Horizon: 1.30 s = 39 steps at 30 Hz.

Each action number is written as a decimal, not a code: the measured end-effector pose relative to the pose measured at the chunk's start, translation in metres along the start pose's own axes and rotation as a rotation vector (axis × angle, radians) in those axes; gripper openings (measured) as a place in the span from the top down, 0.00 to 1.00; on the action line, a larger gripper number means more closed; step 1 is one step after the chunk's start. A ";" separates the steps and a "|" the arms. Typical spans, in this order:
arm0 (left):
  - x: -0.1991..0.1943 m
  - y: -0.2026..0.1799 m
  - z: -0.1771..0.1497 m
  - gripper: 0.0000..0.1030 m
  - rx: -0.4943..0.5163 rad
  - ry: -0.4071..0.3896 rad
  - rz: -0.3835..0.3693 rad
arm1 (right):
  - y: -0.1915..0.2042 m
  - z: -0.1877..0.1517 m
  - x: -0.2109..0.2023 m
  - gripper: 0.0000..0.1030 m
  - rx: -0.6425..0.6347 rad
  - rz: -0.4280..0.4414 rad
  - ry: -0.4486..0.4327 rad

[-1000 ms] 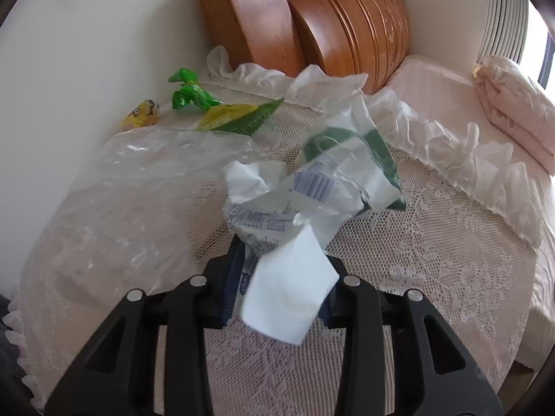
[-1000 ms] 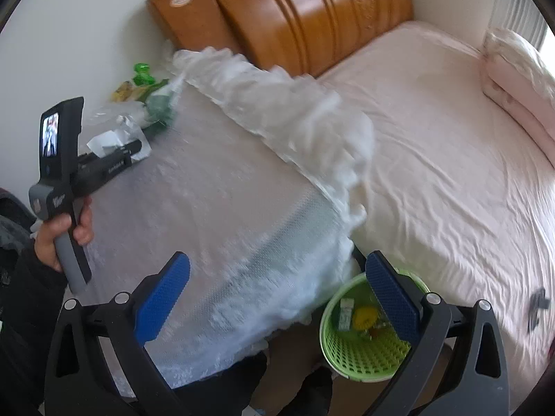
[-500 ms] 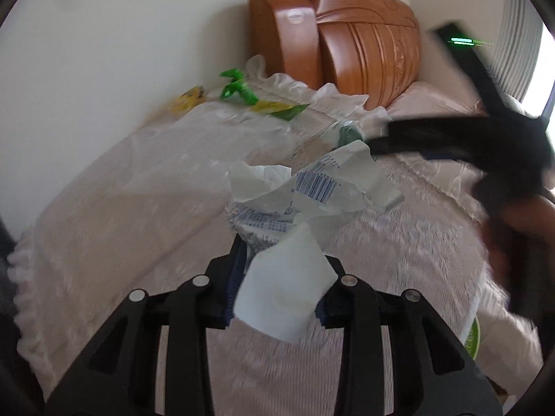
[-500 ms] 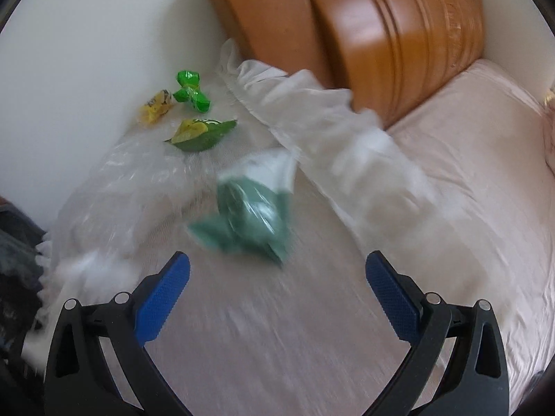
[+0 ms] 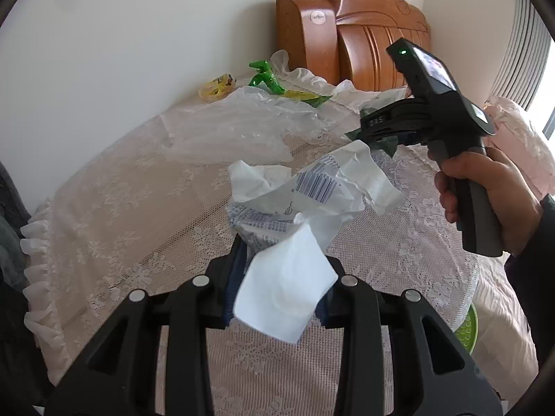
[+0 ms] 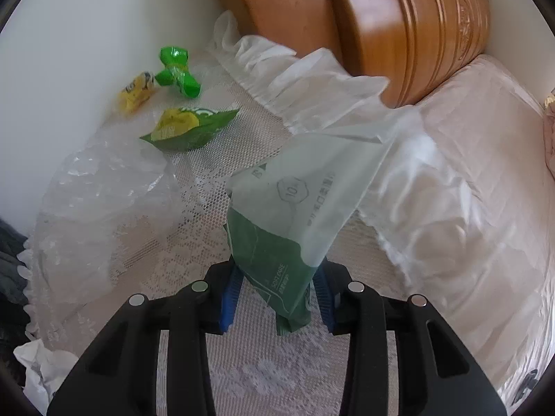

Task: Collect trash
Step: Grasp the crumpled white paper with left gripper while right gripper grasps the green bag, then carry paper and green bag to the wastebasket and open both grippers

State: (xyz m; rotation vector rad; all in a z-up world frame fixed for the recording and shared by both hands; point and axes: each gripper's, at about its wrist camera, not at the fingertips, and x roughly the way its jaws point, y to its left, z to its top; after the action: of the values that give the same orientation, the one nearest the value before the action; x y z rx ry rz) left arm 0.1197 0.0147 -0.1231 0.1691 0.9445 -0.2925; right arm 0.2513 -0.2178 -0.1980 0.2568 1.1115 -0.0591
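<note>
1. Left tool: clamped on crumpled paper, held above the lace surface.
2. Right tool: jaws closing on green pouch (pads touching), above the same surface.

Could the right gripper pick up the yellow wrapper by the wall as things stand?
Probably not: the right gripper is closing on a green-and-white packet, so the yellow wrapper stays beyond reach until that is dropped.

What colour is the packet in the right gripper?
Dark green below, pale translucent green above: the flat plastic packet, clearest in the right wrist view.
</note>
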 end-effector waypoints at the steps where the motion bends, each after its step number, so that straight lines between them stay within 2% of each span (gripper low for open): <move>1: -0.002 -0.002 -0.001 0.67 0.009 -0.006 0.002 | -0.002 -0.005 -0.010 0.64 0.003 0.008 -0.018; 5: -0.015 -0.013 -0.003 0.67 0.041 -0.021 -0.011 | -0.013 -0.034 -0.051 0.64 0.013 0.042 -0.080; 10: -0.037 -0.041 -0.011 0.67 0.102 -0.044 -0.063 | -0.045 -0.104 -0.116 0.64 0.035 0.027 -0.136; 15: -0.059 -0.087 -0.028 0.67 0.187 -0.050 -0.167 | -0.104 -0.201 -0.178 0.64 0.128 -0.048 -0.128; 17: -0.066 -0.112 -0.038 0.67 0.238 -0.043 -0.212 | -0.126 -0.236 -0.196 0.64 0.162 -0.109 -0.115; 23: -0.072 -0.188 -0.065 0.67 0.382 0.004 -0.330 | -0.199 -0.314 -0.238 0.64 0.316 -0.228 -0.104; 27: -0.059 -0.247 -0.086 0.67 0.491 0.067 -0.403 | -0.236 -0.345 -0.249 0.63 0.415 -0.251 -0.109; 30: -0.038 -0.293 -0.106 0.67 0.558 0.145 -0.451 | -0.257 -0.359 -0.251 0.63 0.461 -0.258 -0.106; 36: 0.010 -0.364 -0.151 0.67 0.648 0.276 -0.455 | -0.284 -0.381 -0.252 0.63 0.491 -0.247 -0.074; 39: 0.026 -0.385 -0.168 0.56 0.659 0.333 -0.454 | -0.293 -0.384 -0.249 0.62 0.480 -0.248 -0.054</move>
State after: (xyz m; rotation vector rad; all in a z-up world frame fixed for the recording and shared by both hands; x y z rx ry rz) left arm -0.1187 -0.3097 -0.2470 0.6248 1.1854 -1.0191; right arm -0.2477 -0.4317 -0.1878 0.5411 1.0596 -0.5550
